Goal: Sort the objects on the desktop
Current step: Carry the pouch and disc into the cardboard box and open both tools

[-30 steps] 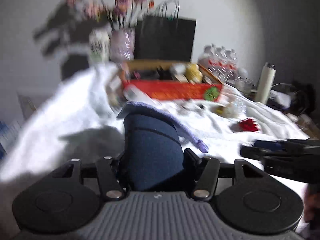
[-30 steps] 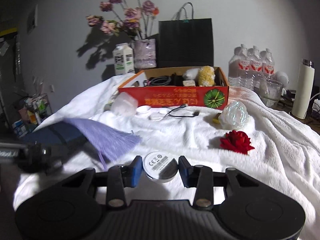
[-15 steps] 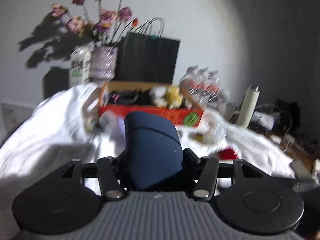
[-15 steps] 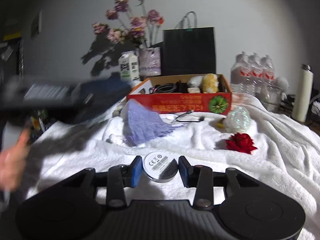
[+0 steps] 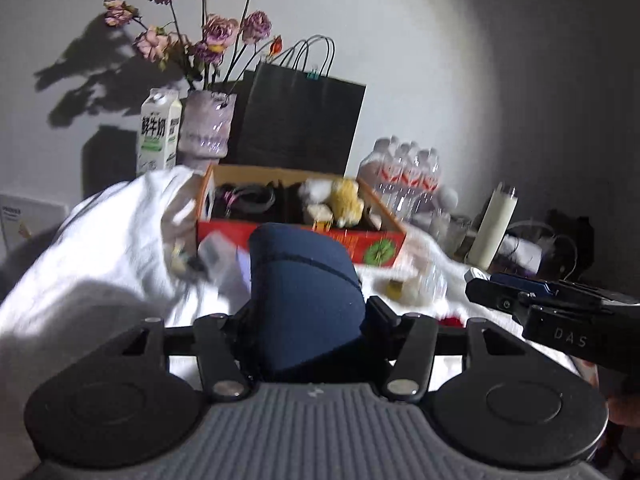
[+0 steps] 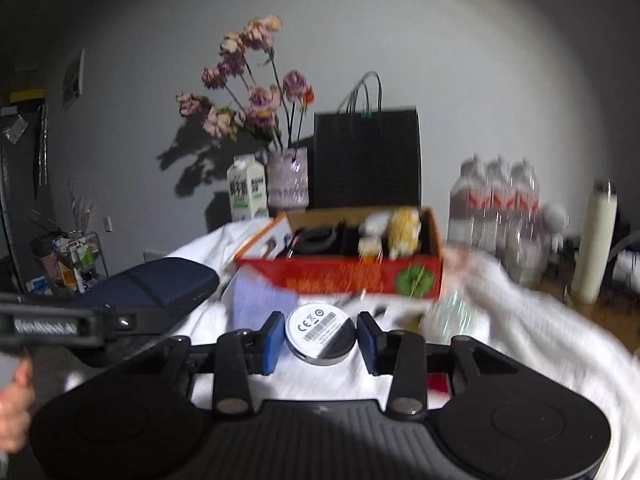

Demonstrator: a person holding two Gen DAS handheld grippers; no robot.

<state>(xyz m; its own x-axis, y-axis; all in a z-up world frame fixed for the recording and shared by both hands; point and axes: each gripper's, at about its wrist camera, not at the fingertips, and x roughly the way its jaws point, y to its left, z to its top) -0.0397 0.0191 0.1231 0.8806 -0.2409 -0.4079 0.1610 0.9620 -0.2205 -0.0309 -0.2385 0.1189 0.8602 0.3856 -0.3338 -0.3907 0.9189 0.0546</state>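
Observation:
My left gripper is shut on a dark blue case and holds it up in the air in front of the red cardboard box. The case also shows in the right wrist view at the left. My right gripper is shut on a round white disc with a barcode label, held above the white cloth short of the red box. The box holds cables and plush toys. A lilac cloth lies on the white cloth by the box.
Behind the box stand a milk carton, a vase of dried flowers and a black paper bag. Water bottles and a white flask stand to the right. A red flower lies under my right gripper.
Both grippers have risen and moved forward toward the red box, each still holding its object. The lilac cloth no longer hangs from the case and lies by the box.

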